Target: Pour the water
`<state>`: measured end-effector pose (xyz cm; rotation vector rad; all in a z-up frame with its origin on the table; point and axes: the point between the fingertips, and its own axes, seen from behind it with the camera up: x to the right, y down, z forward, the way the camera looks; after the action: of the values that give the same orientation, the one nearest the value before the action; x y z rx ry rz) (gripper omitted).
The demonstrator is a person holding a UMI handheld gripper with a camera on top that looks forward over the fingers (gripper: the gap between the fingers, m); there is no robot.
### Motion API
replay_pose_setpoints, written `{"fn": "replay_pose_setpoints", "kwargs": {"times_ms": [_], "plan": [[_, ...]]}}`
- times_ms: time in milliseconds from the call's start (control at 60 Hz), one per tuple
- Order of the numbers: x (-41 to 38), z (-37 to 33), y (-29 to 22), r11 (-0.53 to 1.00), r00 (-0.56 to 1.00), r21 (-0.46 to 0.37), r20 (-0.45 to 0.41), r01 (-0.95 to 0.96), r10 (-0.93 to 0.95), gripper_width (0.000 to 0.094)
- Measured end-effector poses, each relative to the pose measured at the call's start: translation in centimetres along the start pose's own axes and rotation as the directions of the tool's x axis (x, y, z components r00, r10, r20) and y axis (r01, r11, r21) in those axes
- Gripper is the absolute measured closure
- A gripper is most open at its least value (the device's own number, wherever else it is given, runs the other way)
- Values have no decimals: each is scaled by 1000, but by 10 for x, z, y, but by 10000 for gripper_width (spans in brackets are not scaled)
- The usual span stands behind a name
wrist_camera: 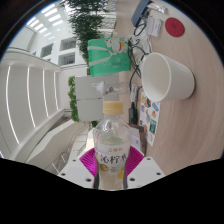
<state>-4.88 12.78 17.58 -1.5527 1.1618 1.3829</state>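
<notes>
Between my gripper's [110, 172] pink pads [86, 162] sits one plastic bottle [111, 150], both fingers clamped on it and holding it upright. Beyond the bottle and to its right, one white cup [166, 76] stands on the wooden table [190, 50]. I judge pouring not yet begun: tilting over the cup remains.
</notes>
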Motion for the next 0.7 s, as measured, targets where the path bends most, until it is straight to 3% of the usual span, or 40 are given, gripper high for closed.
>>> {"fn": "replay_pose_setpoints", "kwargs": {"times_ms": [117,200,250,267,333,383,400,417,583,617,633,650,700], "plan": [[-5,-8,-38,917,914,-50,69,-396,399,617],[-7,-5,-45,871,868,-57,80,-487,491,618],[-18,-24,-57,822,814,-96,116,-562,570,617],[-22,-5,-56,814,806,-66,114,-577,580,618],[-30,-8,-67,764,747,-84,168,-640,644,618],[-34,-10,-72,747,725,-93,189,-658,662,618],[-37,-31,-82,732,705,-130,199,-669,680,617],[-40,-11,-76,734,714,-88,182,-673,676,618],[-41,-11,-71,730,717,-104,139,-675,683,617],[-46,-13,-67,757,746,-116,129,-643,654,616],[-37,-34,-66,778,764,-165,149,-607,628,617],[-54,-16,-68,797,789,-125,119,-591,603,617],[-68,-16,-67,890,887,-144,106,-433,449,616]]}}
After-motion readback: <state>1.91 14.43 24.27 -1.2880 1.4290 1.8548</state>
